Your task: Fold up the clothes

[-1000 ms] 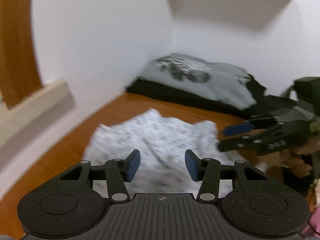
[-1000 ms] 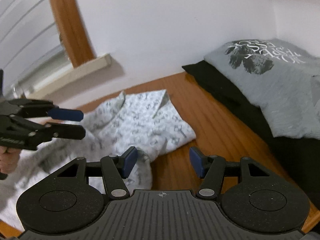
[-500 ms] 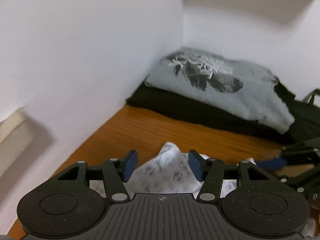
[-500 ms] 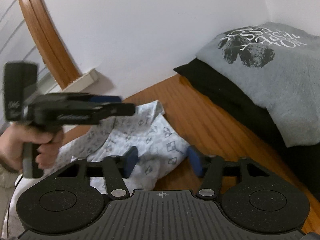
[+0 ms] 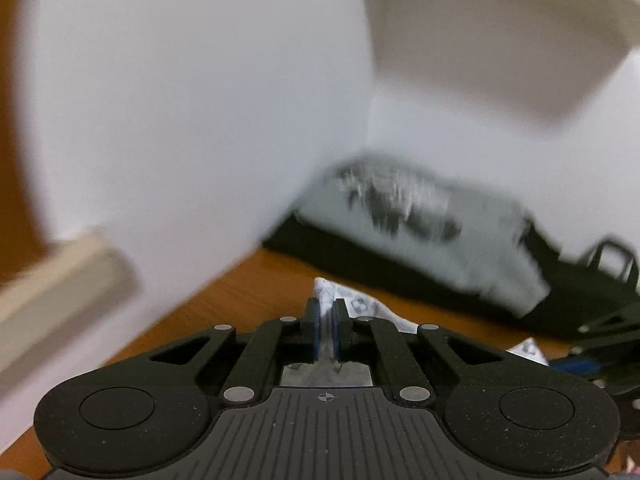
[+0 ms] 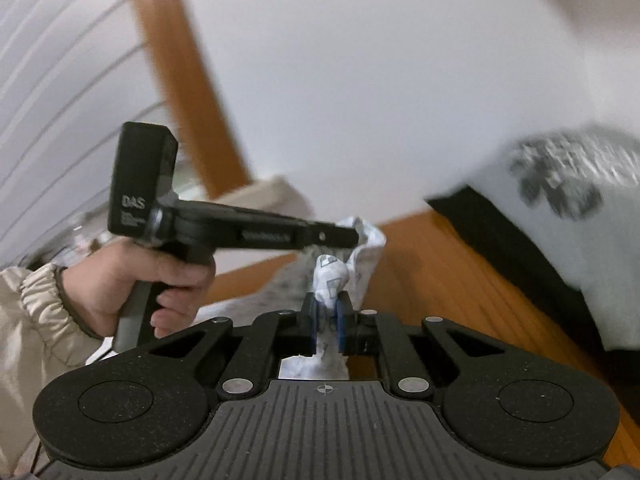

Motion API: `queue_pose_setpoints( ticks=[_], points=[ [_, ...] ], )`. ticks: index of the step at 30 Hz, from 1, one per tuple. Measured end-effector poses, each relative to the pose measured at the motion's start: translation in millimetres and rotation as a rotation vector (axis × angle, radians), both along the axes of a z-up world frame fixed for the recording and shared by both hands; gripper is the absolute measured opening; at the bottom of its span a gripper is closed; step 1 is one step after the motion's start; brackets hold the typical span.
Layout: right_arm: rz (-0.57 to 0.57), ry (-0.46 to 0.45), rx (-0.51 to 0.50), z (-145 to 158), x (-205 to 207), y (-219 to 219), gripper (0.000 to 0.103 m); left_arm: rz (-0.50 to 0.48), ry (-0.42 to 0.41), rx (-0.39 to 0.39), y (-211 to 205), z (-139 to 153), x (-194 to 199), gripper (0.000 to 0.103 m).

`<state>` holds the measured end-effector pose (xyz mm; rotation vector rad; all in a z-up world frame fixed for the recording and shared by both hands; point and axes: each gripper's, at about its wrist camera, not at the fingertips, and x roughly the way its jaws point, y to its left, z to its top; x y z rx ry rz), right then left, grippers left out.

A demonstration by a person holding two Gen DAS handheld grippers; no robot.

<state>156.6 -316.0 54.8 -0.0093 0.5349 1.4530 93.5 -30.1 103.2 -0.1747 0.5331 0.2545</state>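
Wooden table (image 6: 460, 280), beneath and ahead of both grippers. Stack of folded clothes, grey printed shirt (image 5: 432, 224) atop a black garment (image 5: 332, 248), ahead and to the right of both grippers, against the wall. White patterned garment (image 6: 368, 248), the task's item, bunched between the two grippers and partly lifted off the wood. Left gripper (image 5: 325, 328): jaws nearly together, pinching a thin fold of that garment. Right gripper (image 6: 326, 320): jaws closing on a thicker wad, cloth between the pads. Risk, judged: both bites look shallow and near an edge, so pulling the cloth taut could slip a fold free; uneven pickup points could skew the fold.
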Motion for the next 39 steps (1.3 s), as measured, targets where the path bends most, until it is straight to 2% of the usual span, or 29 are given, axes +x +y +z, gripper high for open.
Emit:
queue_pose_setpoints(
  ticks=[4, 9, 13, 19, 20, 21, 23, 27, 30, 31, 35, 39],
  points=[
    [0.081, -0.077, 0.029, 21.1, -40.5, -7.4, 0.01, 0.085, -0.108, -0.013, -13.1, 21.9, -79.3, 0.006],
    [0.216, -0.141, 0.033, 27.9, -101.1, -11.7, 0.01, 0.189, -0.199, -0.038, -31.3, 28.0, -168.6, 0.006],
    [0.328, -0.162, 0.005, 14.3, -151.7, -6.6, 0.01, 0.276, -0.227, -0.089, -41.1, 8.9, -222.5, 0.006],
    [0.416, -0.176, -0.096, -22.8, -195.3, 20.4, 0.011, 0.393, -0.201, -0.17, -30.9, -28.6, -277.9, 0.009],
    [0.42, -0.181, -0.101, -24.0, -197.0, 21.9, 0.011, 0.412, -0.197, -0.181, -28.2, -32.3, -285.7, 0.018],
    [0.423, -0.185, -0.104, -24.1, -198.3, 22.8, 0.015, 0.438, -0.192, -0.174, -26.6, -33.1, -290.8, 0.025],
    [0.433, -0.182, -0.108, -23.9, -200.0, 24.9, 0.023, 0.485, -0.2, -0.17, -23.4, -32.7, -299.5, 0.034],
    [0.463, -0.176, -0.093, -22.1, -202.5, 21.0, 0.025, 0.553, -0.258, -0.205, -12.5, -28.9, -308.6, 0.039],
    [0.467, -0.187, -0.072, -18.1, -204.5, 14.0, 0.037, 0.63, -0.327, -0.213, -9.0, -22.8, -317.9, 0.045],
    [0.461, -0.19, -0.064, -15.5, -203.2, 12.4, 0.038, 0.643, -0.333, -0.216, -8.0, -22.1, -317.7, 0.046],
    [0.393, -0.221, -0.066, -11.1, -193.4, 13.7, 0.038, 0.573, -0.225, -0.214, -6.6, -27.6, -296.5, 0.049],
    [0.309, -0.268, -0.096, -23.4, -183.6, 17.6, 0.037, 0.497, -0.1, -0.208, -10.0, -42.3, -272.7, 0.05]
  ],
)
